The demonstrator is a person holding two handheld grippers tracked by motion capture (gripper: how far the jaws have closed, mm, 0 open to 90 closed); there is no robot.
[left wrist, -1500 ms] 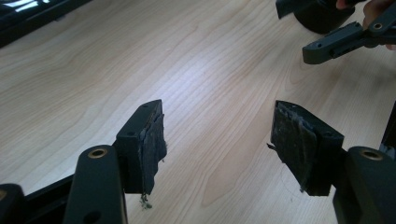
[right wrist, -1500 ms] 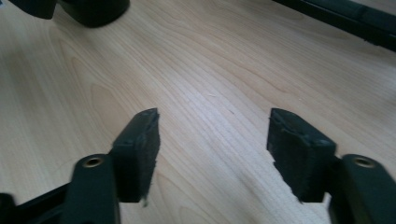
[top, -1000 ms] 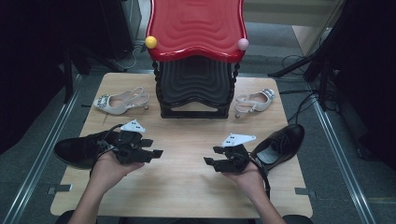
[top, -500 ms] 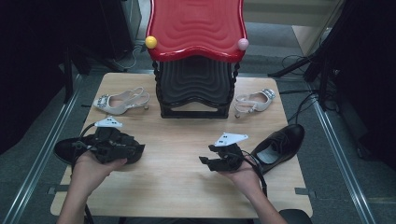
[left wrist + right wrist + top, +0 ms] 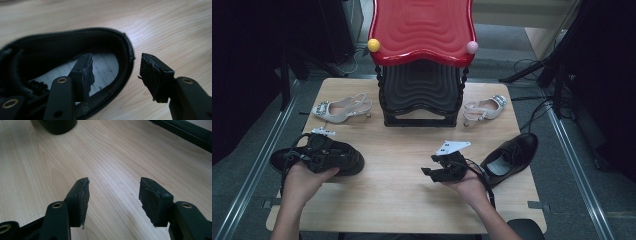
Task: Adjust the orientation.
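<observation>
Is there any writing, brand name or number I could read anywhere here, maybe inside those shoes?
None can be read.
Insole of the left black shoe: faint lines and specks, no legible letters.
Insole of the right black shoe: too small and blurred to tell.
Red stool, beige sandals and table: no text visible.

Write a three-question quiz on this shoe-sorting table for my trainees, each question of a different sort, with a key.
1. True or false: the left gripper has one jaw inside the heel opening of the left black shoe.
2. Which stands in the middle at the back of the table? A) a red-topped black rack B) a cardboard box C) a blue bucket
3. Fill in: the right gripper hangs over bare wood, its jaws ____.

Key:
1. True: one jaw is inside the collar, the other outside, not yet pressing.
2. A
3. open
</observation>
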